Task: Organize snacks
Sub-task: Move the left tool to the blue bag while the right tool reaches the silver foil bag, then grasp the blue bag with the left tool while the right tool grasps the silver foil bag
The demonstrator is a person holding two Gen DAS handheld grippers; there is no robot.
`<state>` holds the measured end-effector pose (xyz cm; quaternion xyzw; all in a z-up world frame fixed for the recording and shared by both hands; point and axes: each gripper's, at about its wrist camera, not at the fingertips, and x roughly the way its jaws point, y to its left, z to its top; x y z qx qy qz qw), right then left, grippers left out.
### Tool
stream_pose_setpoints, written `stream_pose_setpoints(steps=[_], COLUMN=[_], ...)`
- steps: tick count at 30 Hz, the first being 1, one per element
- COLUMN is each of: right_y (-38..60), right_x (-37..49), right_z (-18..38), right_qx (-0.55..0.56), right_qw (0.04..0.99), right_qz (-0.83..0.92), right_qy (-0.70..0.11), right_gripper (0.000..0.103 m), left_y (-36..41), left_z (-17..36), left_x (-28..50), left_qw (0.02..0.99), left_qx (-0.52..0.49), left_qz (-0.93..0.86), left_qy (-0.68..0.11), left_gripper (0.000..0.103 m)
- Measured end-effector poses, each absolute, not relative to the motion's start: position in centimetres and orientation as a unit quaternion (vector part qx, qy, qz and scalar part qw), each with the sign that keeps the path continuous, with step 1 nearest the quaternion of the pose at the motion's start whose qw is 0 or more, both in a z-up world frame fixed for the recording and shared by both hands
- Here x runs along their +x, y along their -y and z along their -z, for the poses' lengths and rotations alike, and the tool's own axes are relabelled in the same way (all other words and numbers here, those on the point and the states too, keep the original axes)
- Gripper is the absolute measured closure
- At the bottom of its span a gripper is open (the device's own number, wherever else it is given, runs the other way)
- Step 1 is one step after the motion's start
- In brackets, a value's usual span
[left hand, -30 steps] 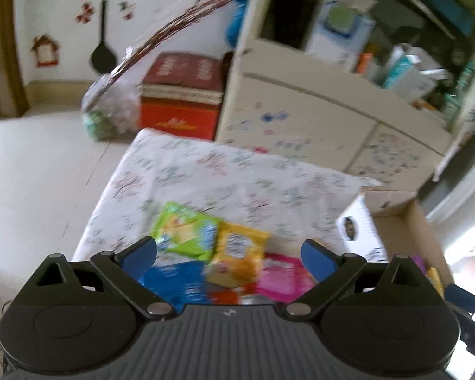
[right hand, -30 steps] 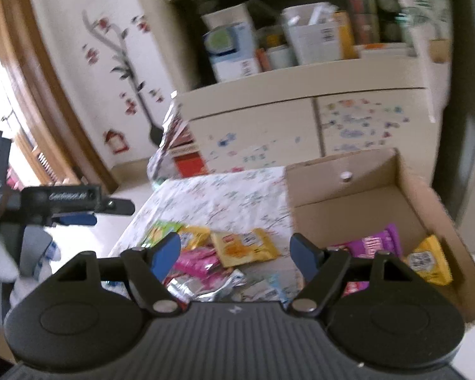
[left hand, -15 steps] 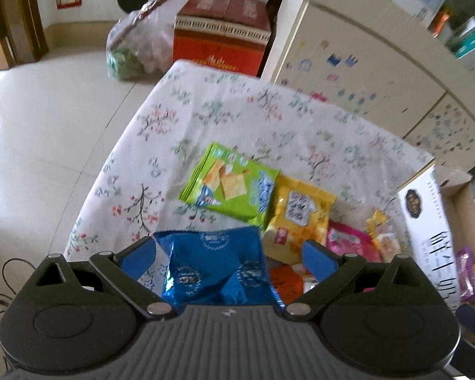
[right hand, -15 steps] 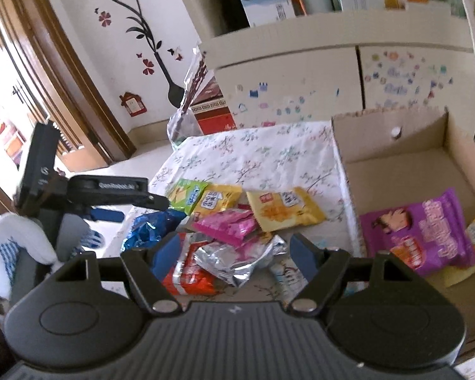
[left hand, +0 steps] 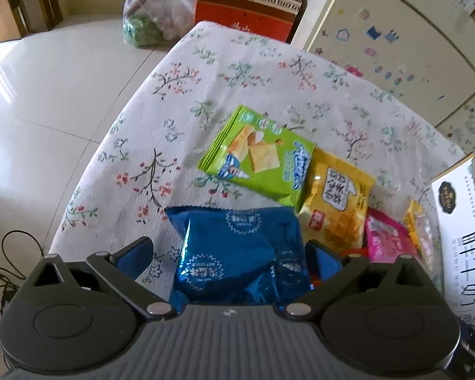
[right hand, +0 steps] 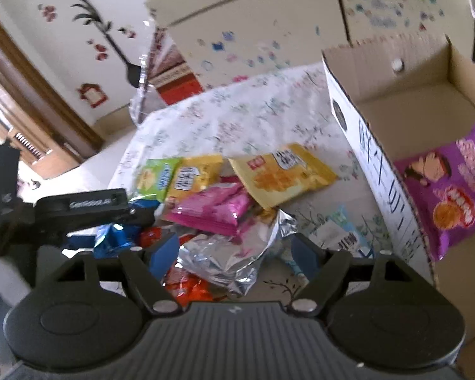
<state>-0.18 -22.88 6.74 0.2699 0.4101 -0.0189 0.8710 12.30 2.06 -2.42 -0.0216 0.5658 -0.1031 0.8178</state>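
Left gripper [left hand: 229,253] jaws spread wide, just been opening, blue packet [left hand: 237,253] between them at lower centre, unpinched. Right gripper [right hand: 236,250] open over silver wrapper [right hand: 234,256].

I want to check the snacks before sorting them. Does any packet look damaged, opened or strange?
One stands out: the silver packet at the near edge of the pile, between the right gripper's fingers, is crumpled and turned with its foil inside outward, so it seems opened or empty. The blue packet is creased but looks closed. The other packets lie flat.

A red box [left hand: 248,3] and a plastic bag [left hand: 145,19] sit beyond the table.
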Motion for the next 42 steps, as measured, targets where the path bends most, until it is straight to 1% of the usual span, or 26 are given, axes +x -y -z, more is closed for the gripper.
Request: stream_pose_setpoints(steps=[4, 8, 12, 14, 15, 19, 22, 24, 26, 32, 42], right_y=[22.7, 22.4, 22.0, 22.1, 22.1, 21.7, 21.3, 21.2, 21.3, 22.1, 22.0], right_x=[0.6, 0.7, 0.5, 0.3, 0.2, 0.0, -0.4, -0.7, -0.9, -1.2, -1.9], right_z=[-5.6, -5.4, -5.4, -5.4, -5.5, -5.9, -6.1, -6.3, -6.4, -6.6, -7.8], right_qx=[0.287, 0.269, 0.257, 0.257, 0.256, 0.23, 0.214, 0.209, 0.211, 0.245, 0.263], right_qw=[0.862, 0.87, 0.873, 0.873, 0.872, 0.876, 0.875, 0.874, 0.873, 0.861, 0.861], right_qz=[0.028, 0.017, 0.006, -0.004, -0.008, -0.022, -0.036, -0.043, -0.048, -0.049, -0.067], right_qy=[-0.417, -0.413, -0.414, -0.415, -0.417, -0.424, -0.432, -0.436, -0.437, -0.442, -0.43], right_gripper=[0.023, 0.023, 0.025, 0.028, 0.03, 0.031, 0.031, 0.031, 0.031, 0.031, 0.031], left_y=[-1.8, -1.6, -1.2, -1.3, -1.4, -1.7, -1.9, -2.1, -2.3, -2.2, -2.5], left_z=[2.9, 3.0, 3.2, 3.2, 3.2, 3.0, 2.8, 2.6, 2.3, 1.9, 0.5], left_x=[12.2, 12.1, 11.5, 11.2, 11.1, 10.7, 10.3, 10.2, 10.2, 10.0, 9.6], left_qw=[0.818, 0.818, 0.814, 0.815, 0.816, 0.818, 0.822, 0.825, 0.827, 0.827, 0.84], left_qx=[-0.003, 0.008, 0.036, 0.045, 0.047, 0.044, 0.043, 0.034, 0.02, -0.006, -0.026], left_qz=[0.093, 0.092, 0.084, 0.082, 0.08, 0.081, 0.084, 0.088, 0.094, 0.104, 0.1], left_qy=[-0.567, -0.567, -0.573, -0.572, -0.571, -0.568, -0.561, -0.557, -0.554, -0.552, -0.532], left_gripper=[0.0, 0.0, 0.0, 0.0, 0.0, 0.0, 0.005, 0.012, 0.015, 0.017, 0.017])
